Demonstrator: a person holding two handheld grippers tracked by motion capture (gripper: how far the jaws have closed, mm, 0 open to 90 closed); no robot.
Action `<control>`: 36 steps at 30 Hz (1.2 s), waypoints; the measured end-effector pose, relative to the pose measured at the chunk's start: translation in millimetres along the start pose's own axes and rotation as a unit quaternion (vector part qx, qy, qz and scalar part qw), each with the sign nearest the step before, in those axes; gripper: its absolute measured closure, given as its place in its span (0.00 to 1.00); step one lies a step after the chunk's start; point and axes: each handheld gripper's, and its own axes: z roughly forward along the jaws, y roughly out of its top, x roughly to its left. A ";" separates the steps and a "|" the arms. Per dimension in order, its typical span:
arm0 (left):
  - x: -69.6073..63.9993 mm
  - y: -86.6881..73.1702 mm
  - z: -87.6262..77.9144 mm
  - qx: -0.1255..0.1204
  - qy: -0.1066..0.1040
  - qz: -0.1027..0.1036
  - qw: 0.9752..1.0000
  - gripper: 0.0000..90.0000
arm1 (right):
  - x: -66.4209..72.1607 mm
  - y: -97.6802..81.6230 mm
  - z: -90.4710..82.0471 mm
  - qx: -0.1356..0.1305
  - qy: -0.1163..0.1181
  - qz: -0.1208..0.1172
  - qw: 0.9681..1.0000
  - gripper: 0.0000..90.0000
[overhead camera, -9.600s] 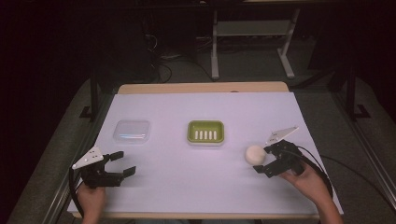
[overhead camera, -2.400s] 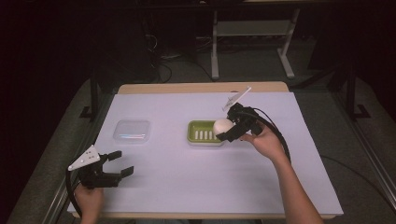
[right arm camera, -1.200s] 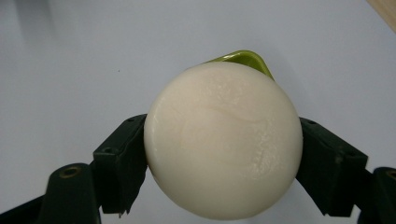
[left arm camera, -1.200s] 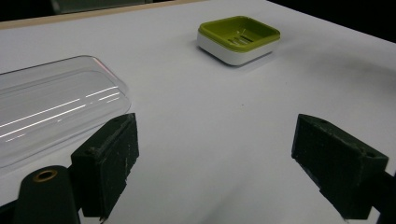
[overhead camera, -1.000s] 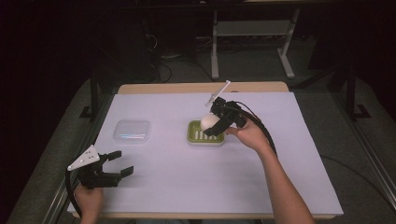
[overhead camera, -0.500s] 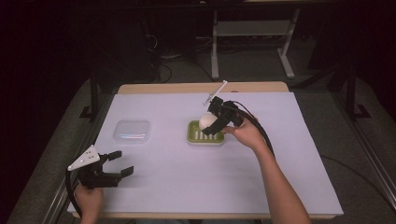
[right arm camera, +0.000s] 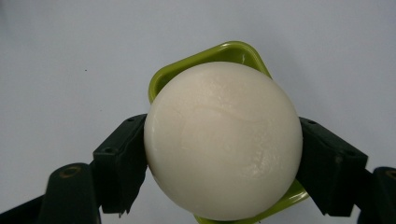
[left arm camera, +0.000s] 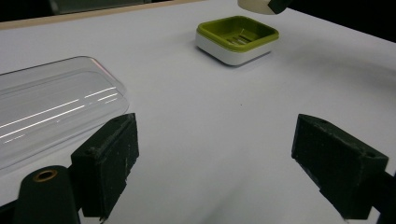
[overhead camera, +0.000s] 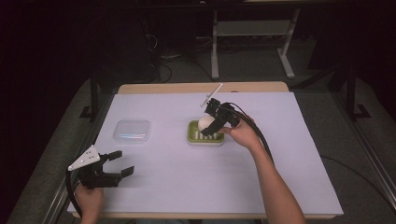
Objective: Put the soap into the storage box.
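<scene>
Clamping a white ball (right arm camera: 222,140) over the green dish (overhead camera: 205,133) mid-table with the right gripper (overhead camera: 210,122), left gripper (overhead camera: 116,164) spread wide near the front-left edge, bare tabletop (overhead camera: 187,177) between.

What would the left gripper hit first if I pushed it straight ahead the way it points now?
Probably the green soap dish: bare table lies ahead of the open left gripper, and the clear lid sits off to one side.

Open tabletop (overhead camera: 187,172) between gripper-holding hands
</scene>
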 end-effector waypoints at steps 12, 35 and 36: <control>-0.3 0.1 0.1 0.000 0.000 0.000 1.000 0.16 | -3.2 0.4 13.1 0.012 0.000 0.009 1.000 0.26; 0.0 -0.1 0.7 0.000 -0.001 0.000 1.000 0.16 | -9.2 -4.6 32.5 0.029 -0.004 0.023 0.999 0.25; 0.0 -0.1 0.7 0.000 -0.001 0.000 1.000 0.16 | -9.6 -4.8 33.0 0.028 -0.003 0.024 0.999 0.25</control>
